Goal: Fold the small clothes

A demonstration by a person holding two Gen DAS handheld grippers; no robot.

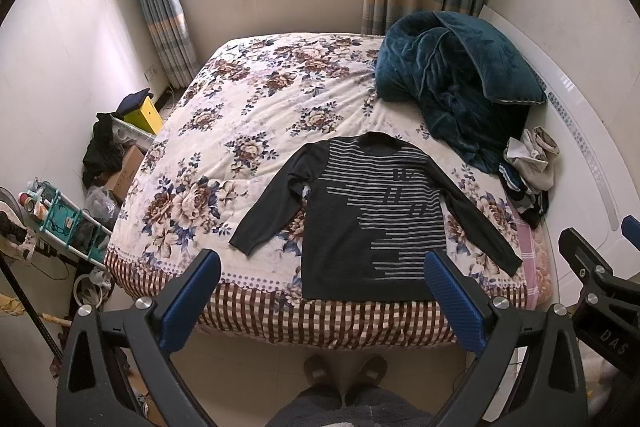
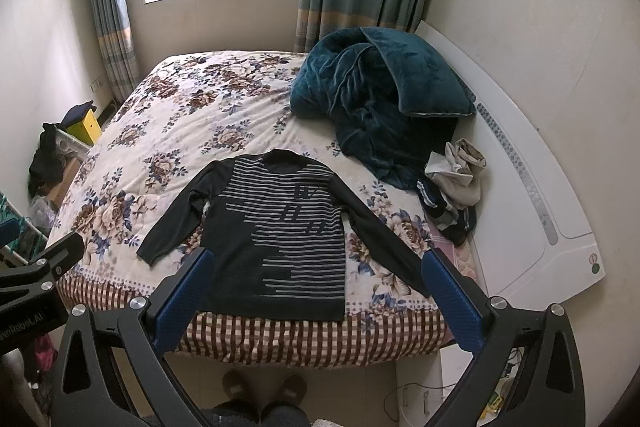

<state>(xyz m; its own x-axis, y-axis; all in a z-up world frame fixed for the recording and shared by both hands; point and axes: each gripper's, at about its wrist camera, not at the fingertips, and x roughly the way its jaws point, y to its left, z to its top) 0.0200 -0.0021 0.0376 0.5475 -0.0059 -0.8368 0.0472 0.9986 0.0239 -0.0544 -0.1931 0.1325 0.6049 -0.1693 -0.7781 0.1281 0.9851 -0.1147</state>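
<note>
A dark long-sleeved sweater (image 1: 360, 223) (image 2: 280, 239) with grey stripes lies flat, front up, on the near part of the floral bed (image 1: 248, 115) (image 2: 180, 131). Both sleeves are spread out to the sides and its hem reaches the bed's front edge. My left gripper (image 1: 322, 263) is held high above the floor in front of the bed, open, with nothing between its blue fingers (image 1: 192, 299). My right gripper (image 2: 316, 263) is open too and equally clear of the sweater. The right gripper's body (image 1: 600, 291) shows at the right edge of the left wrist view.
A heaped teal blanket (image 1: 456, 75) (image 2: 376, 91) fills the bed's far right. A pile of small clothes (image 1: 528, 171) (image 2: 456, 187) lies by the white headboard (image 2: 532, 163). Boxes and a rack (image 1: 76, 223) crowd the floor at left. A person's slippered feet (image 1: 344, 371) stand at the bed's foot.
</note>
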